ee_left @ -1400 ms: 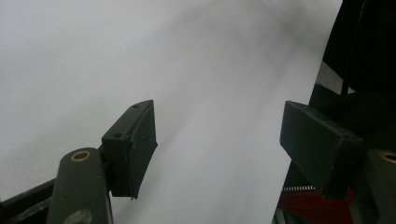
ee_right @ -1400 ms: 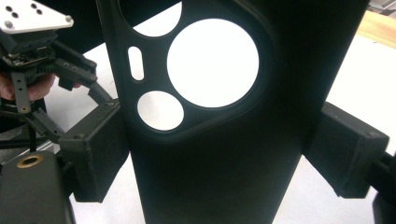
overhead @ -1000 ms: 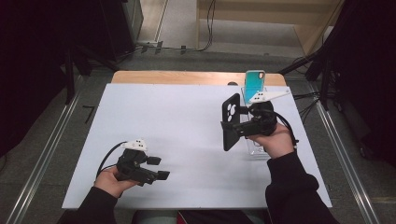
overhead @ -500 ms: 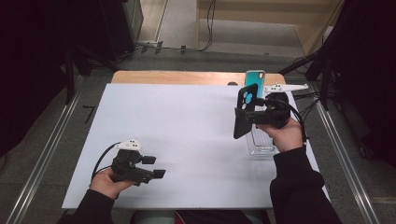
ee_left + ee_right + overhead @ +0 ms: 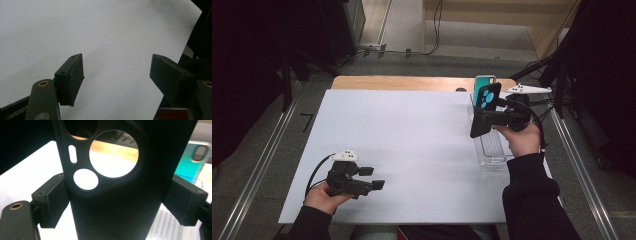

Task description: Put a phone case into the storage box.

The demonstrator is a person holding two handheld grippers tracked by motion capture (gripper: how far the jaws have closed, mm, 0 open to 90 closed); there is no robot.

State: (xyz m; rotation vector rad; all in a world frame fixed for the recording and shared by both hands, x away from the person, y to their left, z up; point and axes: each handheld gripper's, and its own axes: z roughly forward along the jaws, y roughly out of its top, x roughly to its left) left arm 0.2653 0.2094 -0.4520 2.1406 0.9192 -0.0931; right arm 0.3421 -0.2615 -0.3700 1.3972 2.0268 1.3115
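Black phone case [image 5: 117, 195]: I see it upright between my right jaws, camera cutouts at the top, raised over the clear rack [image 5: 490, 150] at the table's right side.
Right gripper [image 5: 482, 112]: I have it pinching the black phone case by its two long edges, pads tight on both sides.
Teal phone case [image 5: 482, 81]: I spot it standing in the rack's far end, just behind the black one.
Left gripper [image 5: 374, 177]: I hold it low at the near left, jaws spread, nothing between them.
White sheet [image 5: 412, 135]: I see it covering the table under both hands.
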